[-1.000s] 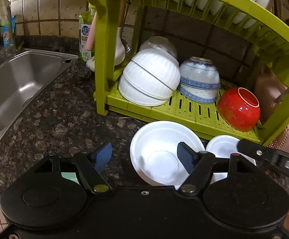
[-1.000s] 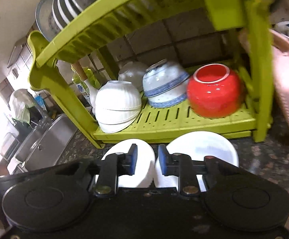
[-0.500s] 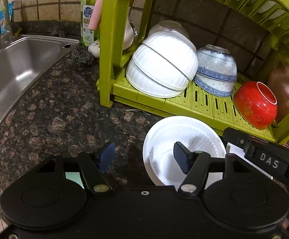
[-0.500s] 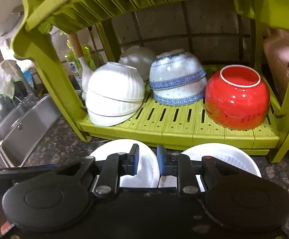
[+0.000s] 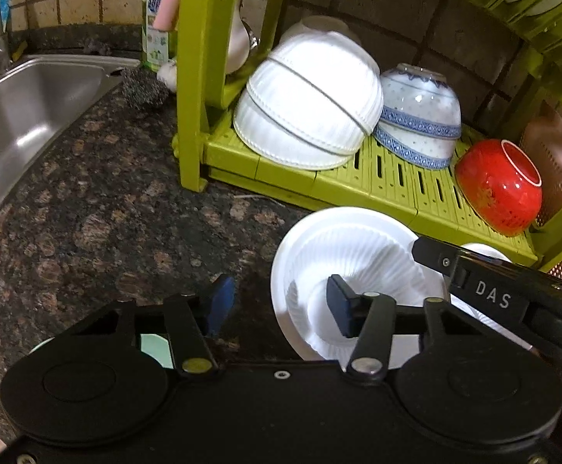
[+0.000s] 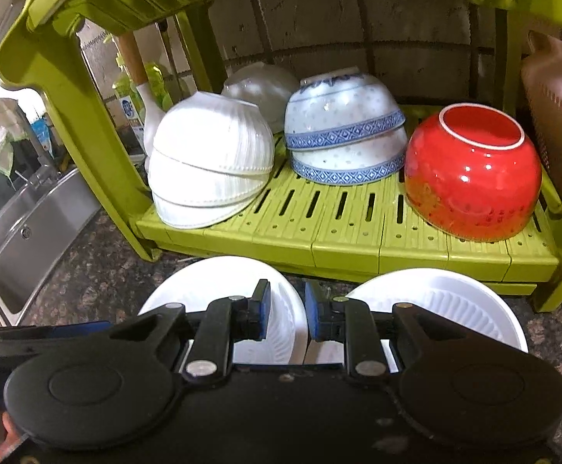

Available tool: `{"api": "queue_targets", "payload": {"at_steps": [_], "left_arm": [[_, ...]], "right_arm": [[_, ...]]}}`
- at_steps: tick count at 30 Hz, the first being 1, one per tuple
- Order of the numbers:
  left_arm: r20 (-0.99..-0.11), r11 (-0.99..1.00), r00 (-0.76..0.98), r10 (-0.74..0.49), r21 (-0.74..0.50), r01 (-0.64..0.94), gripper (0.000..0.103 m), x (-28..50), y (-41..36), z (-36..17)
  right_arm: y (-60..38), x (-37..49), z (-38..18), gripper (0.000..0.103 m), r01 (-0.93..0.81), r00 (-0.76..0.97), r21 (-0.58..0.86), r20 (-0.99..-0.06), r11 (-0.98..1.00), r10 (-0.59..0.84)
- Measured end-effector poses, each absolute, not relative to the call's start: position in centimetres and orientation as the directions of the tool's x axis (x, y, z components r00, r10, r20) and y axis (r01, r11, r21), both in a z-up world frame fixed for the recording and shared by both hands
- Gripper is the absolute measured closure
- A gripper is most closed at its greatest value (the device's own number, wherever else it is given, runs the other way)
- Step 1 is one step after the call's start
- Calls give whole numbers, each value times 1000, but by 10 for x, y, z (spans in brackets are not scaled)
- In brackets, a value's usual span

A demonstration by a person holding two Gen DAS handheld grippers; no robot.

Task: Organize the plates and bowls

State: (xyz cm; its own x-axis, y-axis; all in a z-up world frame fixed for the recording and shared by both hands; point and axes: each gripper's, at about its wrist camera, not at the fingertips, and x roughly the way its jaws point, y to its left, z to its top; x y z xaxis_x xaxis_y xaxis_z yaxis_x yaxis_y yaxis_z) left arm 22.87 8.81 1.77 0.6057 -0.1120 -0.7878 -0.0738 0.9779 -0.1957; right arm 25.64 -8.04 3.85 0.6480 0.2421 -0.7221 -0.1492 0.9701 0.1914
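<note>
A white ribbed plate (image 5: 358, 247) lies on the dark granite counter in front of the green rack (image 5: 397, 178). Its right side is tipped up from a white rim beneath it. My right gripper (image 6: 287, 309) is shut on that plate's (image 6: 211, 286) right rim, with a narrow gap between the pads. My left gripper (image 5: 281, 301) is open. Its right finger hangs over the plate and its left finger over bare counter, so the plate's left rim lies between them. A second white plate (image 6: 447, 301) sits on the counter to the right.
On the rack's lower shelf (image 6: 339, 239) stand upturned white ribbed bowls (image 6: 211, 154), blue-patterned bowls (image 6: 342, 123) and a red bowl (image 6: 474, 178). A steel sink (image 5: 29, 116) is at the left with a scouring pad (image 5: 143, 89) near it. A pink basket (image 6: 551, 96) stands right of the rack.
Both grippers have come lower and closer to the rack. The left plate, flat a second ago, now stands tipped up at its right side where the right gripper holds it.
</note>
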Motion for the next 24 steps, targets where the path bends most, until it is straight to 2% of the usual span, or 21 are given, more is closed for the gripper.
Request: {"api": "queue_targets", "payload": {"at_steps": [1, 3, 9, 24], "left_arm": [[-790, 978, 602, -113, -195, -73, 49, 229, 88, 17], [-797, 978, 592, -121, -199, -67, 58, 231, 86, 14], [-807, 977, 576, -132, -205, -64, 71, 234, 83, 10], [-759, 971, 639, -123, -226, -83, 71, 215, 95, 32]], "right_arm": [[-80, 257, 37, 80, -147, 644, 190, -726, 971, 240], [-80, 259, 33, 82, -145, 633, 188, -737, 971, 237], [-76, 260, 26, 89, -149, 617, 170, -753, 974, 226], [-70, 236, 51, 89, -194, 661, 179, -703, 965, 263]]}}
